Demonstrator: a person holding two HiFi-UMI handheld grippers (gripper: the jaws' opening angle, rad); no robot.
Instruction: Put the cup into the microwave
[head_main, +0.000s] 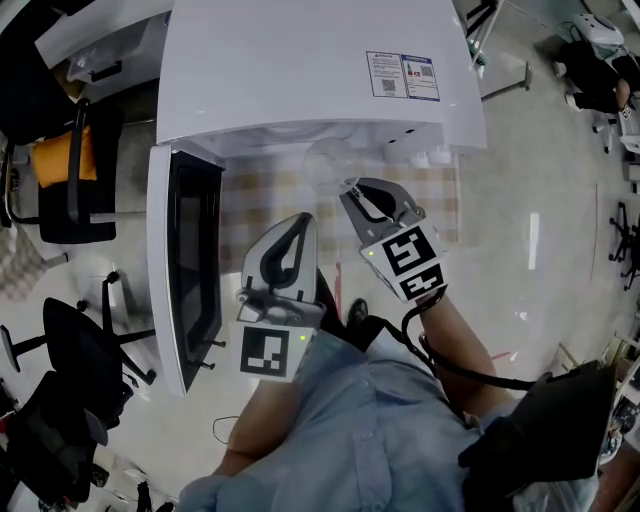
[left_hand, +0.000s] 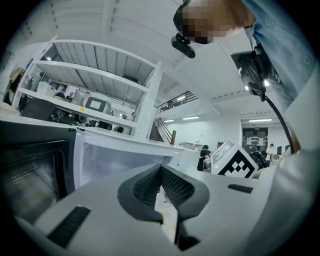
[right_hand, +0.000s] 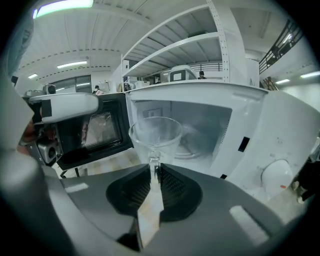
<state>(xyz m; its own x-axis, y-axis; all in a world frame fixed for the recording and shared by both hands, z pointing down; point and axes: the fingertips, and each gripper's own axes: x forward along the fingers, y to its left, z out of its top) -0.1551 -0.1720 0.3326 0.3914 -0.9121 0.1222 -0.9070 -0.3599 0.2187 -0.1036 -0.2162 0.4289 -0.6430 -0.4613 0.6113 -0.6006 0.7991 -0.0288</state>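
At the far left, the dark-glass door (head_main: 190, 265) of the white microwave (head_main: 300, 70) stands swung wide open, edge-on to you. Just right of it you hold your left gripper (head_main: 300, 222) out over the beige chequered worktop (head_main: 255, 195), aimed towards the oven's mouth. Its ribbed black fingers (left_hand: 145, 187) are closed, tip against tip, with nothing between them.

Further right, the clear glass cup (right_hand: 155, 134) sits upright in the air just in front of the open cavity, over the worktop and not yet inside. Behind it in the right gripper view you can see the pale interior of the oven.

Your right gripper (head_main: 352, 190) carries the cup: its fingers (right_hand: 172, 187) are pinched onto the cup's small glass handle at the near side, and the bowl projects beyond the fingertips. The gripper slopes downward towards the oven opening.
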